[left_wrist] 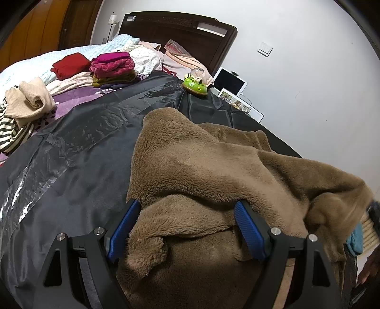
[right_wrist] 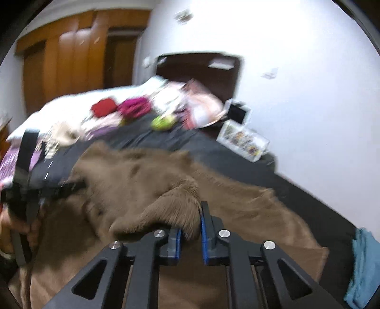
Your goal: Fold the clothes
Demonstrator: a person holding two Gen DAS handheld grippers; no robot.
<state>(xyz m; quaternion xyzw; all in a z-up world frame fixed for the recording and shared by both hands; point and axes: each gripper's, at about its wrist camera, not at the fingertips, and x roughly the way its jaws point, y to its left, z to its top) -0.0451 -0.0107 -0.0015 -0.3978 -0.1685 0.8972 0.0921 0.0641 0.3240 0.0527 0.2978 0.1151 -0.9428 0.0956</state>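
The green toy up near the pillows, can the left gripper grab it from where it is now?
Probably not yet. The left gripper is open around the brown fleece at the near end of the bed, and the green toy sits far off across the dark sheet. Nothing blocks the way, but the hand would have to travel there first.

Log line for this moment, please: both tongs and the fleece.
left tongs: open, astride fleece | right tongs: shut on fleece fold, lifted | fleece: unfolded on dark sheet

Premises were a home bedroom: a bed [left_wrist: 71,133] with dark wooden headboard [left_wrist: 180,28], pillows [left_wrist: 144,57], a wooden wardrobe [right_wrist: 71,54] and a bedside lamp [left_wrist: 112,20]
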